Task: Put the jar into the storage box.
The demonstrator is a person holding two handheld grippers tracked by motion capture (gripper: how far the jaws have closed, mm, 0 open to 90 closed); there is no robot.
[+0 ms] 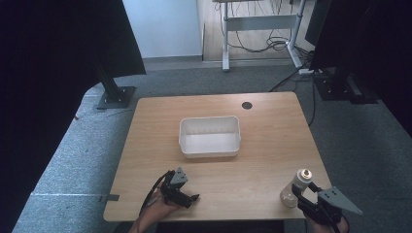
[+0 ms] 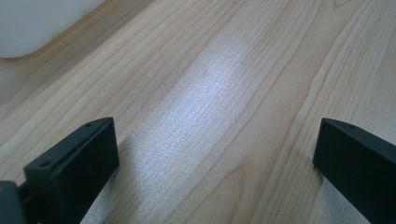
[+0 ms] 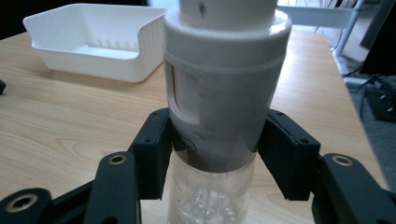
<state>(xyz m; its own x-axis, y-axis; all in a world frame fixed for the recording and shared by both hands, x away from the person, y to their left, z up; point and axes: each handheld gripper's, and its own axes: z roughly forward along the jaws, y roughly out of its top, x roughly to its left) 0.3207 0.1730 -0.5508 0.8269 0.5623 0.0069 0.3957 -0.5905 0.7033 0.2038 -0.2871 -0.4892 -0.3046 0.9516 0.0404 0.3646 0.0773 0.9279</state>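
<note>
At lower right, the right gripper [image 1: 300, 195] clamps a bottle [image 1: 295, 186] for lifting; the left gripper [image 1: 187, 196] rests open-jawed.

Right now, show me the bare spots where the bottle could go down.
Free: the wood between the white bin and the near edge, between the left hand-held gripper and the bottle; also the strips either side of the bin. Crowded: the near right corner, where the right hand-held gripper grips the bottle.

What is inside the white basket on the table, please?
The white basket looks empty: the high view shows only its bare white floor, and the right gripper view shows its ribbed back wall. In that view the near wall and the bottle hide part of the floor.
</note>
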